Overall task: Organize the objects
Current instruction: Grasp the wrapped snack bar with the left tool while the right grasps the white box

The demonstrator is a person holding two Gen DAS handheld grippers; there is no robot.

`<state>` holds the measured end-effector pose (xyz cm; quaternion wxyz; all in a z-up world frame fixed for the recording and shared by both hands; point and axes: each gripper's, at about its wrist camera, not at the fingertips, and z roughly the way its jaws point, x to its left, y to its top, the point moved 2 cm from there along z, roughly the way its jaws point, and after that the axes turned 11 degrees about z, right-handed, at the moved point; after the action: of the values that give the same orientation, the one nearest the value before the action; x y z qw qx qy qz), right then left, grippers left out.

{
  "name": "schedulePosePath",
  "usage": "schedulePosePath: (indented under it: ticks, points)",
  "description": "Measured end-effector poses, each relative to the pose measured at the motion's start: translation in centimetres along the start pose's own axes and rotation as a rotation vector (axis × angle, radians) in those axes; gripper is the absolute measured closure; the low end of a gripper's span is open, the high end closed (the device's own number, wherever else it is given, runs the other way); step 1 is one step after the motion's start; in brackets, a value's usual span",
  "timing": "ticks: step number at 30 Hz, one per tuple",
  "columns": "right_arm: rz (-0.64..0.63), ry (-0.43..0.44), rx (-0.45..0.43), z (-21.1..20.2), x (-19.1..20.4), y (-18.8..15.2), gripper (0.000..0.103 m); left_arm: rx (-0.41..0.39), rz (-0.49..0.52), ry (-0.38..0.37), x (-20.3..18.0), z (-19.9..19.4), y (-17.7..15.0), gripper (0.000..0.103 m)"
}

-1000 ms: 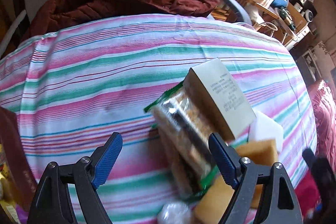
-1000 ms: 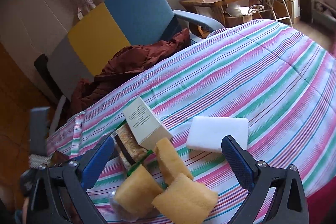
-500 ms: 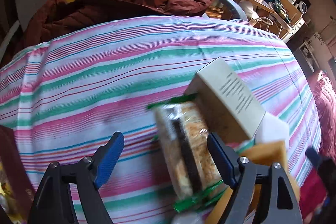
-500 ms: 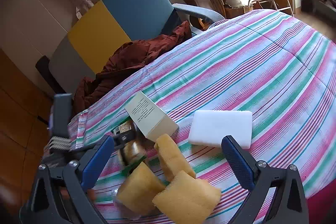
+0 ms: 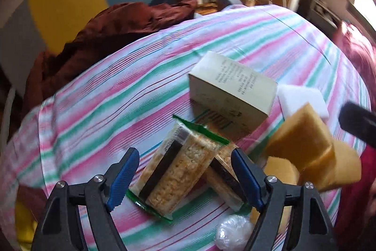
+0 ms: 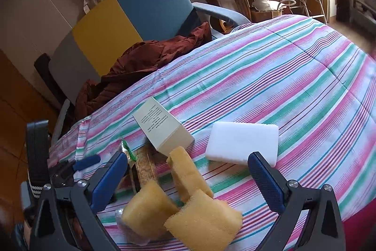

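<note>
Nearest to us in the left wrist view, our left gripper (image 5: 184,177) hangs over the clear, green-edged packets of layered crackers (image 5: 175,171) on the striped pink, green and white bedcover (image 5: 131,91). Its blue-padded jaws stand spread. They have just been closing a little, yet neither pad presses on a packet: one packet lies between them and a second lies partly under the right-hand pad. The between-jaws packet runs its long axis slantwise, from low left near us to upper right away from us, so the jaws straddle its narrow width roughly, not squarely. We judge that the coming grasp turns on this slant, and that the left hand is much the nearer of the two to the crackers.

Our right gripper (image 6: 195,180) is likewise spread wide and holds nothing. Just beneath it sit three yellow foam sponge blocks (image 6: 183,208), bunched and touching. A small crumpled clear plastic ball (image 5: 232,231) lies close by.

A little farther out, the cream cardboard box with printed text (image 5: 231,88) lies flat, just beyond the crackers, and the white rectangular foam block (image 6: 243,142) rests beside it.

Farthest off, a rust-brown garment (image 6: 143,62) is heaped on a blue, yellow and grey armchair (image 6: 150,4).
</note>
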<state>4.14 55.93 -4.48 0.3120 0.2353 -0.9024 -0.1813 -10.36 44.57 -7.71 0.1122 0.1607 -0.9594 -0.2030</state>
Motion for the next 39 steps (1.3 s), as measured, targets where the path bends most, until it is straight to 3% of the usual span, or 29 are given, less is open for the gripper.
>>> schedulePosePath:
  ticks: [5,9,11,13,19,22,29,31,32,33,39]
  points:
    - [0.001,-0.011,0.016,0.5,-0.1,0.0,0.000,-0.005,0.085,-0.044,0.9,-0.2,-0.8,0.020]
    - [-0.016,-0.016,0.021,0.6,0.2,-0.2,0.000,0.041,0.077,-0.101,1.8,1.2,-1.5,0.022]
    - [-0.025,-0.020,0.020,0.6,0.3,-0.2,0.000,0.052,0.052,-0.122,2.0,2.1,-1.8,0.039]
    - [-0.040,-0.024,0.017,0.6,0.6,-0.3,0.000,0.035,-0.003,-0.160,2.5,2.3,-1.9,0.047]
    - [-0.133,-0.003,0.014,0.5,2.6,-0.4,0.001,0.032,-0.105,-0.146,3.4,1.9,-2.9,0.051]
    - [-0.227,-0.015,0.037,1.5,4.5,0.0,0.006,0.032,-0.172,-0.157,3.9,1.8,-4.0,0.051]
    - [-0.509,-0.131,0.149,8.7,9.0,1.7,0.009,0.028,-0.271,-0.175,4.4,0.8,-5.8,0.054]
    - [-0.547,-0.165,0.201,11.3,9.3,1.7,0.018,0.020,-0.281,-0.175,4.3,0.3,-6.1,0.059]
    - [-0.561,-0.176,0.226,12.2,9.4,1.4,0.047,0.012,-0.286,-0.176,4.4,-0.1,-6.3,0.060]
    - [-0.574,-0.192,0.239,12.7,9.4,1.2,0.053,0.003,-0.291,-0.178,4.4,-0.5,-6.5,0.066]
    - [-0.534,-0.130,0.179,9.4,9.3,0.7,0.053,-0.029,-0.301,-0.183,4.0,-1.9,-7.6,0.067]
